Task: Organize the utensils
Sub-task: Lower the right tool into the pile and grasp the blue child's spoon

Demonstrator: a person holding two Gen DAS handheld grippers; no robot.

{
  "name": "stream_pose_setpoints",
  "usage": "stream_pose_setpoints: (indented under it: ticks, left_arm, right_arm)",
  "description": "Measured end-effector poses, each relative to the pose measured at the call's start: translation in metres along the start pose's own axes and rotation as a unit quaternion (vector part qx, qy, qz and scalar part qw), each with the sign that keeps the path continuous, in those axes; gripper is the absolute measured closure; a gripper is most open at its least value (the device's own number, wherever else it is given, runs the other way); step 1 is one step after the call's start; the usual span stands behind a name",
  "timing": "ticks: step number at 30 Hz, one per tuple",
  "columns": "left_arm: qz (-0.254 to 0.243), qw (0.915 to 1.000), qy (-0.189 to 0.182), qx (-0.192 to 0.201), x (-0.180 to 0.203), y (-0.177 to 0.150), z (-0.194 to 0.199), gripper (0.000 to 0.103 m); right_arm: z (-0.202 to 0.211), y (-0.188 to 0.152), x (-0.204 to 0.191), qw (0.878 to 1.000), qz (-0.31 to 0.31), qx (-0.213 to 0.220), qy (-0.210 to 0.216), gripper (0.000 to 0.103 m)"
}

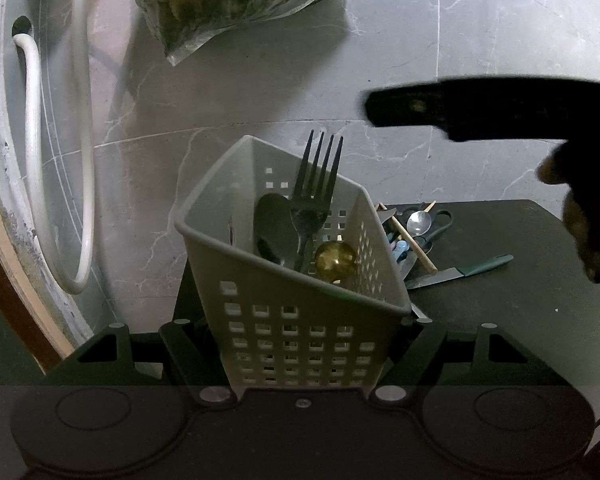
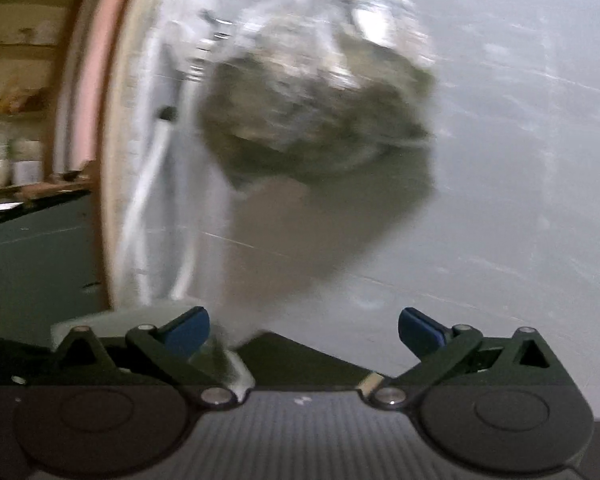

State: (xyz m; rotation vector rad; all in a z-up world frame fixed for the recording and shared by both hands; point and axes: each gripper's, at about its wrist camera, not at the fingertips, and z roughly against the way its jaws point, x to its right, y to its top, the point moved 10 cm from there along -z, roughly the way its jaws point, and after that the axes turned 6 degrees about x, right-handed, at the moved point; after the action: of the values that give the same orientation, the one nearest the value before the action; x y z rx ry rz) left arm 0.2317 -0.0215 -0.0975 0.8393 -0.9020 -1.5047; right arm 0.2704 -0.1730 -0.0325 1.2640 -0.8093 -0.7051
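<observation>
With the left gripper point(image 1: 312, 344) hugging the grey plastic holed basket point(image 1: 300, 280) on the dark desk point(image 1: 500, 300), keep it steady while the wide-open, empty right gripper point(image 2: 304, 330) fetches another from the loose utensils point(image 1: 416, 240) just behind.

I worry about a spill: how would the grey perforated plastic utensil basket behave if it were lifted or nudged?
The grey perforated plastic basket, between the left gripper fingers, is thin and full of holes, so probably light and slightly flexible. The tall black fork stands above its rim, so the load may be top-heavy and apt to tip. The loose utensils would likely rattle and shift.
</observation>
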Motion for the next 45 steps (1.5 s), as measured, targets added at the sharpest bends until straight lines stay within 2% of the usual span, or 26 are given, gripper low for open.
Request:
stream_pose_setpoints:
  ticks: [5,10,14,16,21,25,29,33,37,45]
  left_arm:
    - [0.0,1.0,-0.001,-0.004,-0.001,0.0,0.002,0.027]
    - [0.001,1.0,0.0,-0.009,-0.004,-0.001,0.004,0.027]
    - [0.003,0.9999,0.004,-0.013,-0.005,-0.002,0.007,0.027]
    - [0.004,0.9999,0.006,-0.015,-0.007,-0.002,0.009,0.027]
    - [0.006,0.9998,0.011,-0.016,-0.007,-0.003,0.011,0.027]
    - [0.008,0.9997,0.016,-0.015,-0.007,-0.004,0.011,0.027]
    - [0.012,0.9995,0.023,-0.015,-0.006,-0.004,0.011,0.027]
    - [0.015,0.9994,0.029,-0.015,-0.004,-0.004,0.011,0.027]
    - [0.016,0.9992,0.034,-0.012,-0.004,-0.004,0.012,0.027]
    - [0.019,0.999,0.038,-0.012,-0.002,-0.004,0.012,0.027]
  right_arm:
    - [0.005,-0.027,0.045,0.995,-0.052,-0.051,-0.074,0.0]
    - [0.011,-0.066,0.078,0.981,-0.1,-0.115,-0.122,0.0]
    - [0.013,-0.111,0.08,0.968,-0.13,-0.193,-0.09,0.0]
    - [0.012,-0.126,0.077,0.965,-0.133,-0.216,-0.072,0.0]
    - [0.002,-0.129,0.094,0.97,-0.127,-0.195,-0.073,0.0]
    - [-0.022,-0.116,0.12,0.979,-0.108,-0.159,-0.074,0.0]
    - [-0.05,-0.106,0.139,0.982,-0.085,-0.147,-0.081,0.005]
    - [-0.068,-0.108,0.149,0.983,-0.068,-0.152,-0.076,0.012]
    - [-0.076,-0.118,0.153,0.98,-0.061,-0.174,-0.073,0.015]
    - [-0.085,-0.131,0.144,0.977,-0.064,-0.19,-0.075,0.023]
